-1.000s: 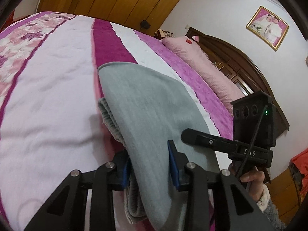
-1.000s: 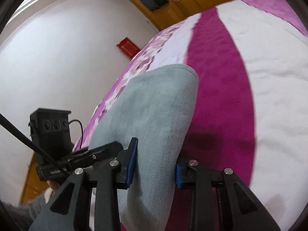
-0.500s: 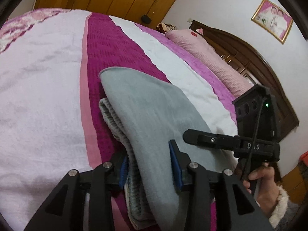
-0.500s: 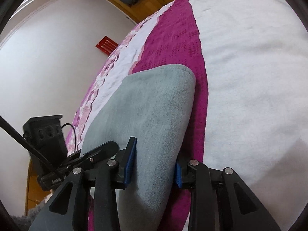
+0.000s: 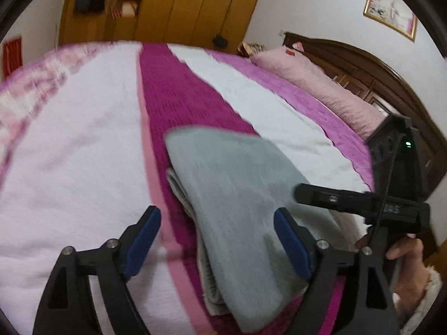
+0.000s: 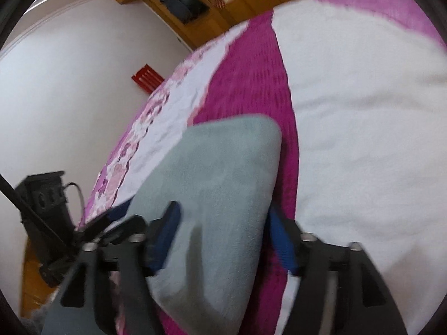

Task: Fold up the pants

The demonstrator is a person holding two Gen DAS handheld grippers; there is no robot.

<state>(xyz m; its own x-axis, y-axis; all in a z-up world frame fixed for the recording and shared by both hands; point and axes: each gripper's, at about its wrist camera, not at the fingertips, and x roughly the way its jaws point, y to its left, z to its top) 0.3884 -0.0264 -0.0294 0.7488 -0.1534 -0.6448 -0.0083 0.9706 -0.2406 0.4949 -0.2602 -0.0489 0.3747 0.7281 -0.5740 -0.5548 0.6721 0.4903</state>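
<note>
Showing only in left view: pillow (image 5: 315, 83), headboard (image 5: 391, 83), hand (image 5: 405, 265).

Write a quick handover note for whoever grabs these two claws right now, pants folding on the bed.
Left claw: jaws opening, pads clear of the grey pants, which lie between them.
Right claw: jaws opening, pants between them; blur hides whether the pads touch.
Pants: a folded bundle on the magenta stripe of the bedspread.
Done: fold laid down.
Left: draw both claws back, then probably tidy the edges.
</note>
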